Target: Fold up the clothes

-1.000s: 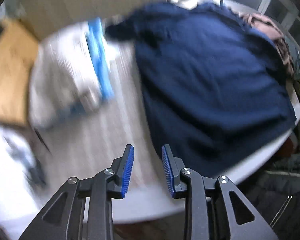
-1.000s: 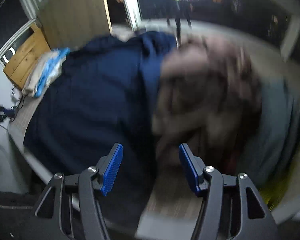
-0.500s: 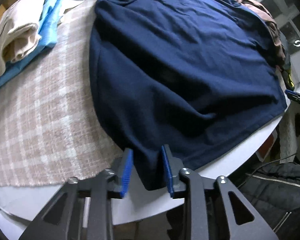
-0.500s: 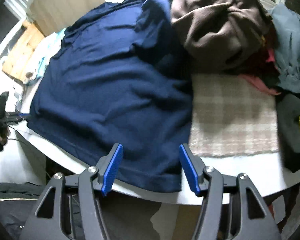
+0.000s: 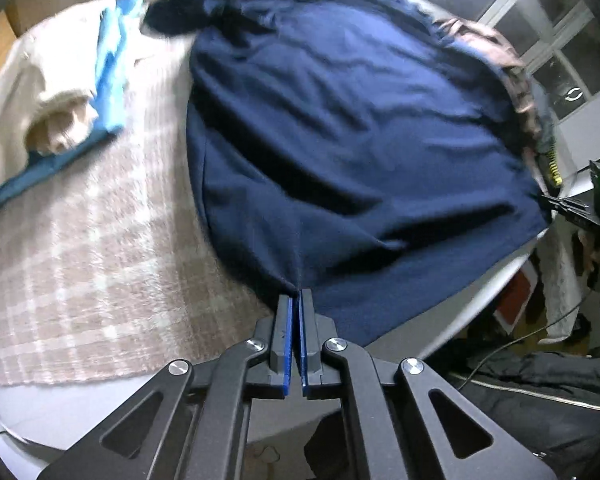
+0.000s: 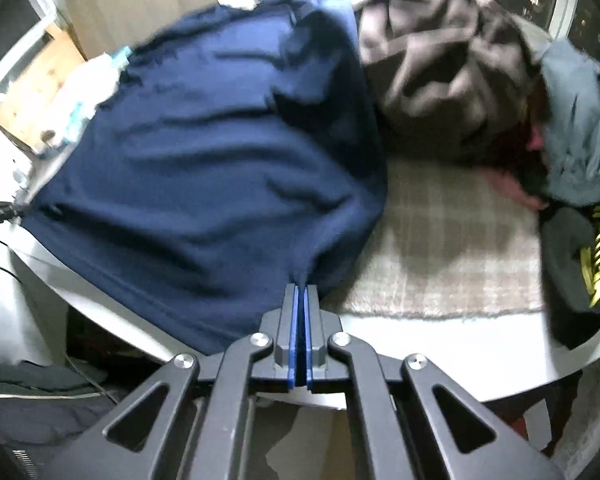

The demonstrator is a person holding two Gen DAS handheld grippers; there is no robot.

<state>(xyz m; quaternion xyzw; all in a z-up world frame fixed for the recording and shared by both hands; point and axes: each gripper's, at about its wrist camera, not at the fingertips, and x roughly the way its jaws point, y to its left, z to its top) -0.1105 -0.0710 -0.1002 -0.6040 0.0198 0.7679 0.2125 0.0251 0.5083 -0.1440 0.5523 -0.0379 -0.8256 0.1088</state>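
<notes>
A navy blue shirt [image 5: 352, 128] lies spread over a round white table with a beige plaid cloth [image 5: 88, 264]. My left gripper [image 5: 296, 300] is shut on the shirt's near left hem corner, cloth bunching into its blue pads. In the right wrist view the same navy shirt [image 6: 204, 160] fills the left half. My right gripper [image 6: 301, 290] is shut on its near right hem corner. The hem between the two corners hangs over the table rim [image 6: 440, 340]. The other gripper's tip [image 5: 568, 208] shows at the shirt's far corner.
Folded cream and light blue clothes [image 5: 68, 92] are stacked at the table's left. A brown garment [image 6: 448, 68], a grey-blue one [image 6: 576, 128] and a black and yellow one [image 6: 592, 260] are piled at the right. A dark jacket [image 5: 540, 380] lies below the table.
Both grippers were open at the shirt's near hem; now each has shut on a hem corner and the cloth is pulled taut towards the jaws.
</notes>
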